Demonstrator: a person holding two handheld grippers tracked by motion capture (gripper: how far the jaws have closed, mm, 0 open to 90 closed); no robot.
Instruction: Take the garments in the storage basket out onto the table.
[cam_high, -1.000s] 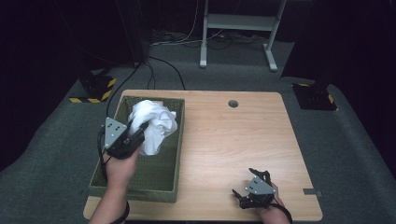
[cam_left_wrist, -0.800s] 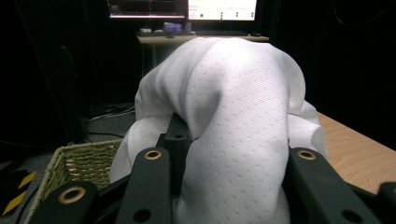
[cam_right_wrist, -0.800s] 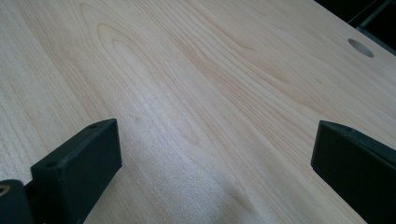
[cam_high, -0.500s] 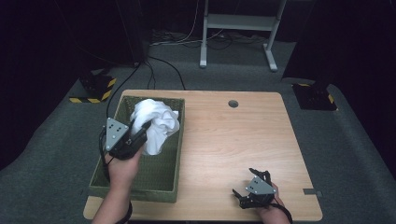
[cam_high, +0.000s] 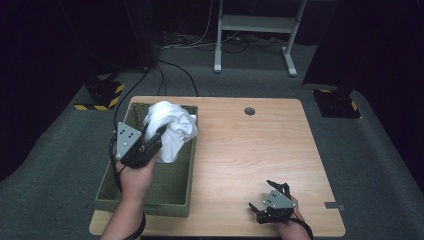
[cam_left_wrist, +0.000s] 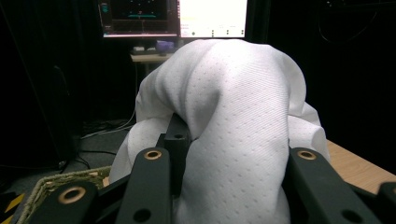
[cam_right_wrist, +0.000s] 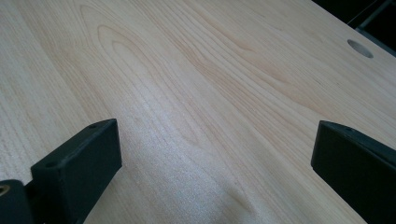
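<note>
A crumpled white cloth (cam_high: 172, 127) hangs over the far end of a green woven basket (cam_high: 191, 167) at the table's left side. My left gripper (cam_high: 158, 136) is shut on the cloth and holds it up above the basket floor. In the left gripper view the dimpled white cloth (cam_left_wrist: 233, 107) bulges up between the two black jaws of my left gripper (cam_left_wrist: 233, 186). My right gripper (cam_high: 262, 196) rests near the table's front right edge. In the right gripper view, my right gripper (cam_right_wrist: 217, 158) stands open over bare wood with nothing between its jaws.
The wooden table (cam_high: 250, 145) has a round cable hole (cam_high: 249, 111) near its far edge. Behind it on the grey carpet stand a white desk frame (cam_high: 255, 30), black cables and hazard-striped blocks (cam_high: 102, 95). Monitors (cam_left_wrist: 212, 17) glow behind the cloth.
The left gripper has lifted the cloth slightly and shifted a little. The right gripper has not moved.
</note>
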